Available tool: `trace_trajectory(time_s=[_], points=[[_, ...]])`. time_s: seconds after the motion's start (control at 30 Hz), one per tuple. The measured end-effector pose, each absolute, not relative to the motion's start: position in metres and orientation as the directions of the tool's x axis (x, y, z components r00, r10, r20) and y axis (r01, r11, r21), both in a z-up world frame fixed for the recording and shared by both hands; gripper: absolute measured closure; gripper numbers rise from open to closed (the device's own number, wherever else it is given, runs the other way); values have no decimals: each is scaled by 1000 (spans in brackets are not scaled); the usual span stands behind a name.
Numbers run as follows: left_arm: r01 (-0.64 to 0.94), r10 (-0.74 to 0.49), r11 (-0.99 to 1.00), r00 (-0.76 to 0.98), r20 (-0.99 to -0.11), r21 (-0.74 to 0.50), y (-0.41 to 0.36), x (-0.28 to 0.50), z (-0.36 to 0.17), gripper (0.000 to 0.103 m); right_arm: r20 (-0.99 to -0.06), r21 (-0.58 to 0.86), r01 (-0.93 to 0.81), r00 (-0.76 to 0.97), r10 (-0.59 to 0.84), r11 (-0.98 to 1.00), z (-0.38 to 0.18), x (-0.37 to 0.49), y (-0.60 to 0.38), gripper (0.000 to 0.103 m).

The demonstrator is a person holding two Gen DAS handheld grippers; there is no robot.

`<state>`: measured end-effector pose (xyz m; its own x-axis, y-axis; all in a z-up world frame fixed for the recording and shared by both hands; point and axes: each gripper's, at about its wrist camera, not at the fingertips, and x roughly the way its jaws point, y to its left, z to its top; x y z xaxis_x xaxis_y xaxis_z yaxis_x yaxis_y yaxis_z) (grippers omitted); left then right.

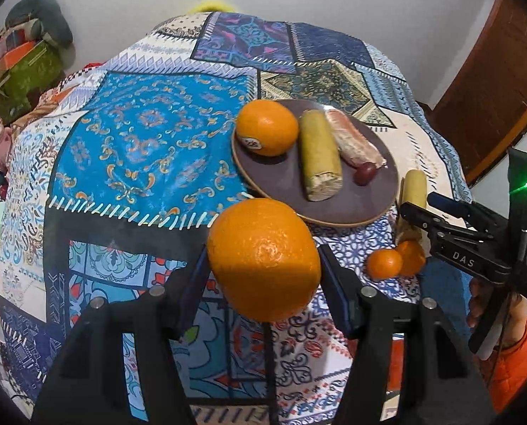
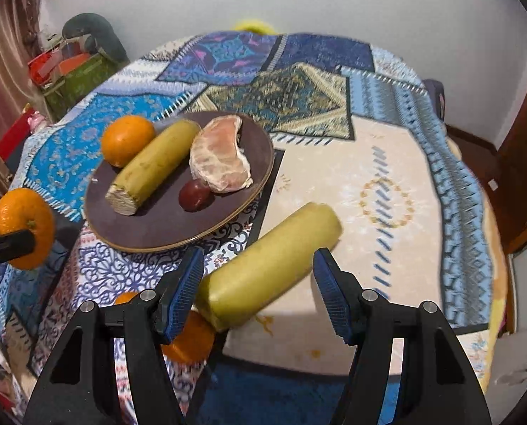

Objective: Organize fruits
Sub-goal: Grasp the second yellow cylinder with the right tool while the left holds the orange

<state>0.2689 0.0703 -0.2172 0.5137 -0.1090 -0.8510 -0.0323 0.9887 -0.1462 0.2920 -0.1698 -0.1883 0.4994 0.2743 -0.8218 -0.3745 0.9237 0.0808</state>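
My left tongs point(image 1: 263, 265) pinch a big orange point(image 1: 263, 258), lifted off the desk just short of the near rim of the brown plate point(image 1: 348, 209). The pads meet it only at its widest sides, and the skin is smooth and round, so I judge it could roll out forward if I tilt or loosen early.

My right tongs point(image 2: 258, 279) are spread wide on either side of a sugarcane piece point(image 2: 270, 265) lying on the patterned cloth point(image 2: 387, 194). The left pad sits close to its near end; the right pad stands clear. Closing this near the end, I would expect the far end to swing or droop.

The plate is crowded: an orange point(image 1: 267, 127), a second sugarcane piece point(image 1: 320, 156), a peeled pomelo segment point(image 2: 221, 156) and a small dark red fruit point(image 2: 194, 194). The open room is the bare near part of the plate. Setting my orange on the rim could send it rolling back onto the cloth.

Two small mandarins point(image 1: 384, 264) lie just under the right tongs, near the front edge of the desk; a nudge might roll them off. The far right of the desk is open.
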Motion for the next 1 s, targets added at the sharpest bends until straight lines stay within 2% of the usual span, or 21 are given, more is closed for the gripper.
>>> trace_trajectory(time_s=[0.13,0.2,0.3,0.37,0.43,0.53,0.87,1.0], points=[[-35,-107,989,510,-854,-145,72,271,-223,43,-828,112,-342,487,278,933,-200,297,-172,29],[-34,-113,988,506,-855,-150,70,272,-226,43,-832,105,-343,484,271,934,-204,298,-171,28],[-23,-116,989,507,-854,-148,66,272,-226,43,-837,111,-347,473,275,931,-205,302,-172,33],[-12,-118,989,511,-851,-145,62,270,-224,43,-836,110,-355,473,280,928,-204,299,-177,43],[-3,-121,990,515,-848,-143,59,269,-222,43,-833,123,-370,466,299,921,-201,297,-182,57],[8,-126,990,524,-843,-143,55,266,-217,43,-834,114,-391,462,302,913,-198,288,-193,67],[22,-133,989,542,-830,-145,51,264,-209,43,-856,70,-409,444,266,910,-197,284,-204,68],[20,-128,990,542,-831,-139,52,265,-210,43,-860,73,-410,435,265,909,-203,297,-197,65]])
